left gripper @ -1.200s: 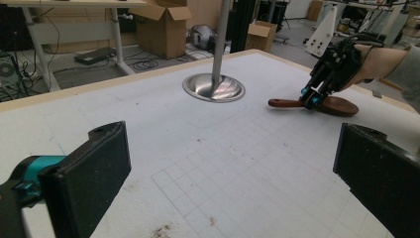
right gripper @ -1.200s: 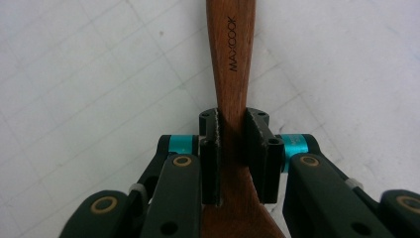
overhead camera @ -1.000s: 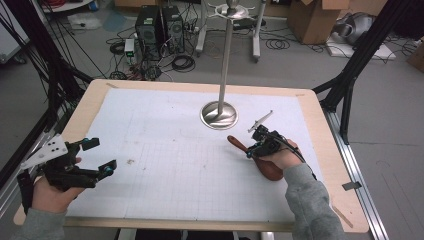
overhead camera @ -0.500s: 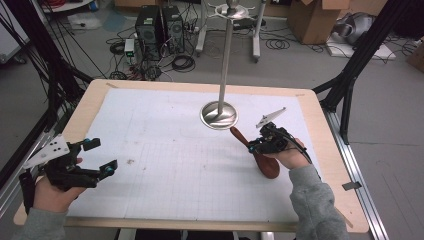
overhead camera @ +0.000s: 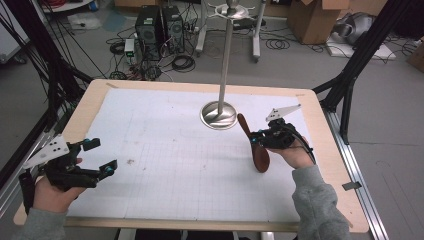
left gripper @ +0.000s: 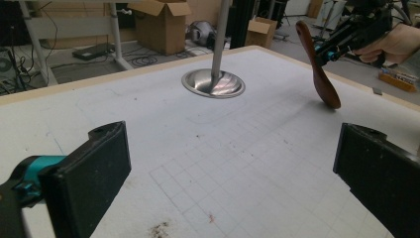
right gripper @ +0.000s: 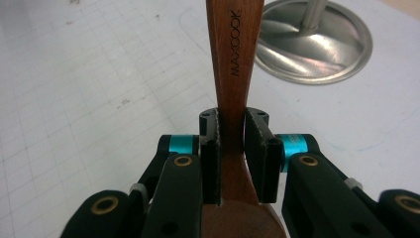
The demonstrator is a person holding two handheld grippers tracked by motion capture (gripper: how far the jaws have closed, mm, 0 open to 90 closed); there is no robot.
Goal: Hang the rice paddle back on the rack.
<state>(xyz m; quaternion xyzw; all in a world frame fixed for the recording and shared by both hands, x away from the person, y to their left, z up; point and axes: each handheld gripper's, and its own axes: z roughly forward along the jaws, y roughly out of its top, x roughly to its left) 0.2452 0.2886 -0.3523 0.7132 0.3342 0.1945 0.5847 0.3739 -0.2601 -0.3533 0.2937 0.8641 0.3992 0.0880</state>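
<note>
In the high view we see the right tongs [overhead camera: 256, 137] at centre right, clamped on the neck of a wooden spoon [overhead camera: 254, 145]. The spoon hangs tilted, bowl down and low over the white surface [overhead camera: 165, 150], handle rising toward the stand's [overhead camera: 219, 114] round steel base just beside it. Whether the bowl touches the surface we cannot tell. In the right gripper view both pads press the neck [right gripper: 233, 144]. At lower left, the left tongs [overhead camera: 102, 157] gape wide and grip nothing.
</note>
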